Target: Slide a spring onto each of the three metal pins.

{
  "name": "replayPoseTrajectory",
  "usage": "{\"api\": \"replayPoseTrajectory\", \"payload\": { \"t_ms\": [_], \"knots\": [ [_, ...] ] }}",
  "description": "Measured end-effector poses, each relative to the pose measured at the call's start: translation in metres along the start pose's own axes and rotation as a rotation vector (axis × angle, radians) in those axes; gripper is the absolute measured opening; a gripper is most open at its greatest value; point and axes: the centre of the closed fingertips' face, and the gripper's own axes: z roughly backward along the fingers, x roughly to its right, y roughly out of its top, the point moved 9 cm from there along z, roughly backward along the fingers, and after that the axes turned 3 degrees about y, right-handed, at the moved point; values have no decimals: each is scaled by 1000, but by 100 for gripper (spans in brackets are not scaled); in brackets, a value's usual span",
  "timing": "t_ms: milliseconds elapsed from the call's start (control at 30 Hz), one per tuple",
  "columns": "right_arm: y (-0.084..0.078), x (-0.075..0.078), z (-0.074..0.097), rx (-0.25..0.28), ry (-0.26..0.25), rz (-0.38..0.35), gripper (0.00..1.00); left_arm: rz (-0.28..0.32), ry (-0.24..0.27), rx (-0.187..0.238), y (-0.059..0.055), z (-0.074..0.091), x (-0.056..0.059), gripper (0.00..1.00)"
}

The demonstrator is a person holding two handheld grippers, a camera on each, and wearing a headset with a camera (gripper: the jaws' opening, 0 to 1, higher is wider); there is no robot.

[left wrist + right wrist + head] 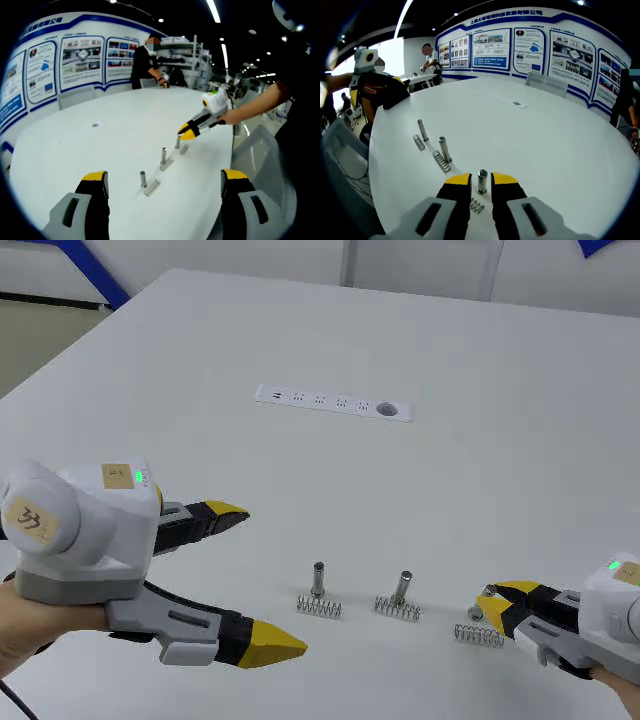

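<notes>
One big white table [450,360] sat under everything. Our left gripper [272,578] hung over it, jaws wide apart, holding nothing. Our right gripper [493,606] was down low, jaws almost together around the right pin [482,181]. We could not tell if they squeezed it. The left pin [318,578] and middle pin [404,587] stood up too, all bare. A spring lay flat by each one: left spring [319,607], middle spring [397,609], right spring [479,636]. We think the first step was not done yet. Next we needed to pinch one spring, tip it up and drop it over its pin.
</notes>
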Motion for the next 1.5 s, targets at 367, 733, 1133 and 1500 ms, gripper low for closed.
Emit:
{"api": "replayPoseTrajectory", "payload": {
  "t_ms": [367, 733, 1133, 1500],
  "knots": [
    [-7, 9, 18, -88, 111, 57, 22, -4, 6, 1, 0, 2, 0, 95],
    [-25, 4, 3, -222, 214, 234, 22, 2, 6, -17, -4, 0, 1, 95],
    [-26, 10, -15, -281, 338, 260, 22, 12, 17, -35, -6, 2, -4, 94],
    [-25, 16, -20, -337, 444, 295, 18, 3, 16, -52, -5, 0, -6, 94]
  ]
}}
